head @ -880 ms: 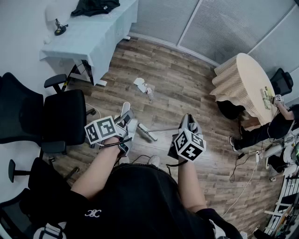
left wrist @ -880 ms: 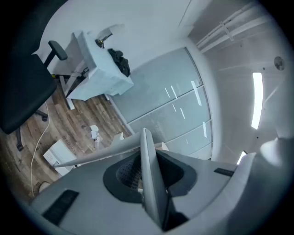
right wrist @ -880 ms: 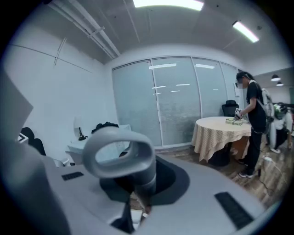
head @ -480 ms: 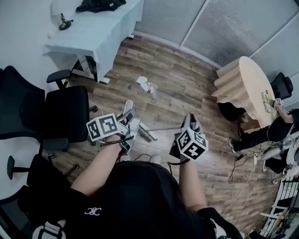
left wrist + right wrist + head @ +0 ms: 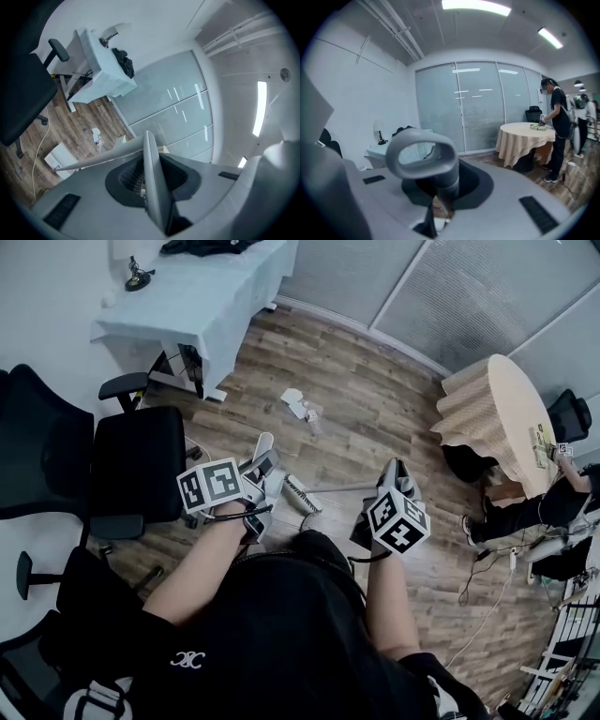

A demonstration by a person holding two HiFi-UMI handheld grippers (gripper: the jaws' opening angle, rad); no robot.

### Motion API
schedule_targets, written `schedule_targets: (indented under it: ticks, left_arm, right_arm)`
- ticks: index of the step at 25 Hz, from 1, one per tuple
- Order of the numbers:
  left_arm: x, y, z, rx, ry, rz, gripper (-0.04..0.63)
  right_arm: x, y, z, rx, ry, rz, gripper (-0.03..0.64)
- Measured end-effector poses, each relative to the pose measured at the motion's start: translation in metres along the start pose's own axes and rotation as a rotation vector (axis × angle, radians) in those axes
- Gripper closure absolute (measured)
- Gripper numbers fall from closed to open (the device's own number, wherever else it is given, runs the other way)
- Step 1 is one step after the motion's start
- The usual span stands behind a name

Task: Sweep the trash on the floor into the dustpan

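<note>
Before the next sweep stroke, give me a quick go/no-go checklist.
1. Right gripper shut on the looped broom handle: ok.
2. Left gripper shut on a thin flat handle: ok.
3. Mouth of the dustpan down on the floor: cannot tell, the pan shows in no view.
4. Trash located, on the floor ahead near the desk: ok.
5. Brush head at the trash: not ok, it sits short of it, close to the left gripper.
6. Bystander at the round table, off the sweep path: ok.
</note>
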State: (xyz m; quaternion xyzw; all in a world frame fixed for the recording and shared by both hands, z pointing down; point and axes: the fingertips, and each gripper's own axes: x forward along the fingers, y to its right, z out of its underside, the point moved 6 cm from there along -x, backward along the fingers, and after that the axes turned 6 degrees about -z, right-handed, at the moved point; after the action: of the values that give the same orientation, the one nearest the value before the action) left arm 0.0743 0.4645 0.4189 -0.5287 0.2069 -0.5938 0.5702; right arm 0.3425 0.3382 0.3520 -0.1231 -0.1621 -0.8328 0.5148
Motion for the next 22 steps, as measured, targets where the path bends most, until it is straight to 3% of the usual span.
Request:
schedule_targets:
  ticks: [11,22]
  left_arm:
    - [0.064,0.002,-0.047,0.011,0.030,-0.070,0.522]
    - [0.164,0.020,-0.099,0.004,0.101,-0.166,0.522]
  right_arm:
    - [0.098,0.017,-0.013,0.020,-0.055,-0.096,0.568]
    - [0.212,0.076,-0.050,0.036,-0.105,-0.175,0.568]
